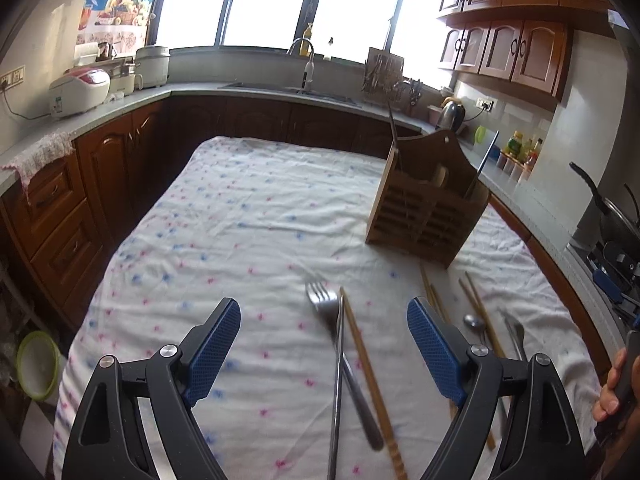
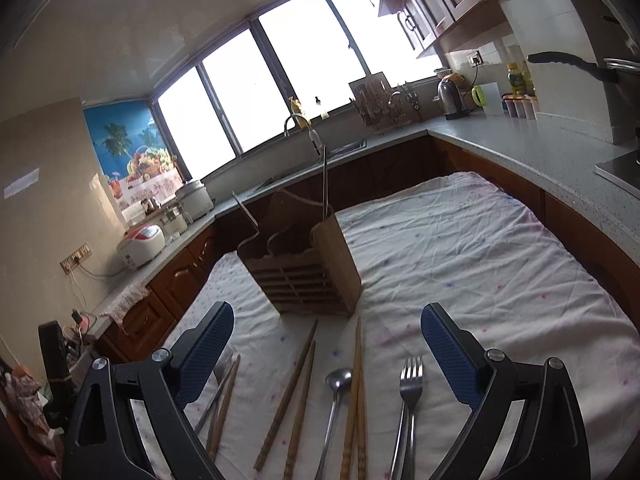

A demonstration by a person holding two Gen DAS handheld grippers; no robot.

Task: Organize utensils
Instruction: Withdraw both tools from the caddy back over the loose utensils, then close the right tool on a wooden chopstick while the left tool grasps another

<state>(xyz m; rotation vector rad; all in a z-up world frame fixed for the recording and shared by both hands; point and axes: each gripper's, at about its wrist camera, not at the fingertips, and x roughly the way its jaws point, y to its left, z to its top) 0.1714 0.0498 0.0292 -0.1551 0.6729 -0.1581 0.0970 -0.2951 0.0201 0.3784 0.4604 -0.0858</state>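
Tablecloth: fork between open fingers.

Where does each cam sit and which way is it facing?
Left wrist: on the left gripper, aimed forward and down over the table at a fork crossed by chopsticks; both open jaws and a hand at the right edge show.
Right wrist: on the right gripper, aimed forward and down at chopsticks, spoon and a second fork; only its open jaws show.
Shared: caddy, table, windows.
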